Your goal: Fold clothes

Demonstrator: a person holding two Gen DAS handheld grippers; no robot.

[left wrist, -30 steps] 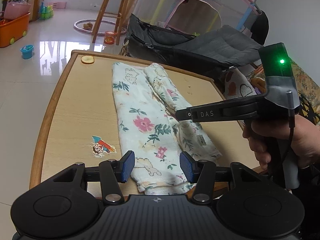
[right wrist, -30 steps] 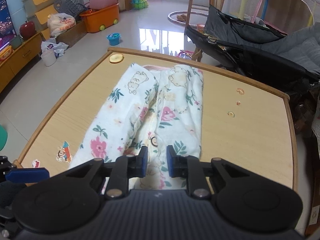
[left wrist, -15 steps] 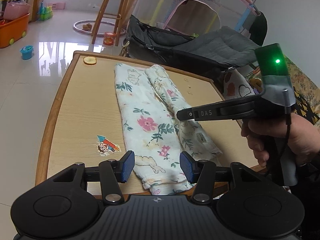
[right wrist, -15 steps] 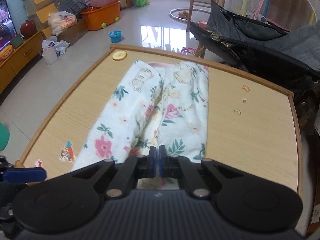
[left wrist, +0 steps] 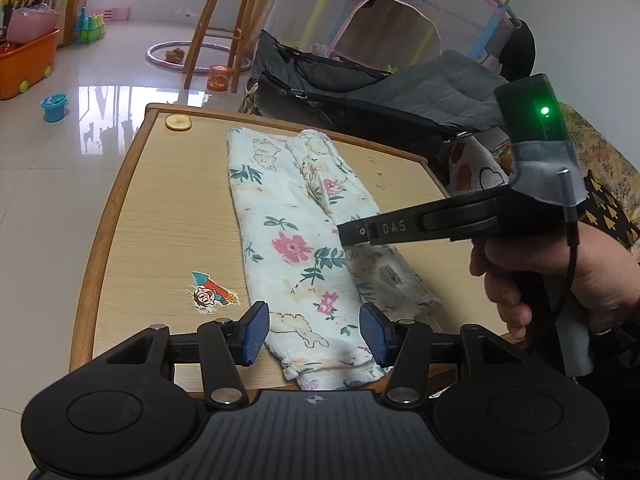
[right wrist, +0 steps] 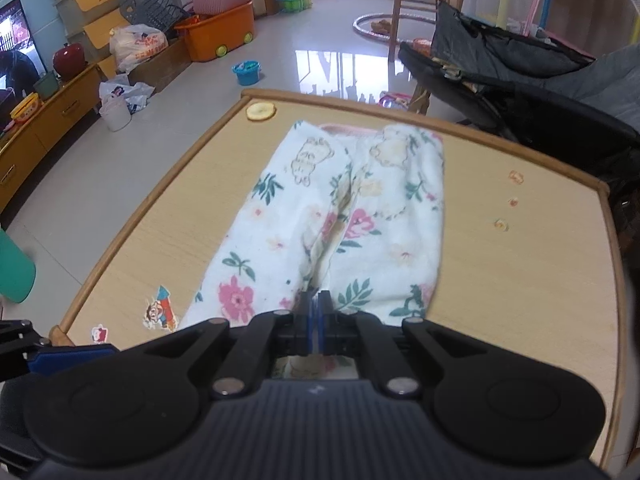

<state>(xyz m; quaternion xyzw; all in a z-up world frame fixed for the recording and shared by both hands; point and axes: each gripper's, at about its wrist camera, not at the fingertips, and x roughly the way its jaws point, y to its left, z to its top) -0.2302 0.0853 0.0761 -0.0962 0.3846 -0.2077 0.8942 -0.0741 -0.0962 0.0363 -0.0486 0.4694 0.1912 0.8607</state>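
soft floral cloth trousers [left wrist: 296,240]; matt wood-grain table [left wrist: 168,216]; glossy tiled floor [left wrist: 60,152]

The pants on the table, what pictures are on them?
The pants are white with pink flowers, green leaves and little bears, clearest in the right wrist view.

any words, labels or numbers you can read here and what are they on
"DAS": on the side of the right gripper, seen from the left wrist view.
Label on the floral pants: printed lines, too small to read.
Red print on the plastic bag on the floor: too blurred to read.
Rocket sticker on the table: a cartoon, no readable words.
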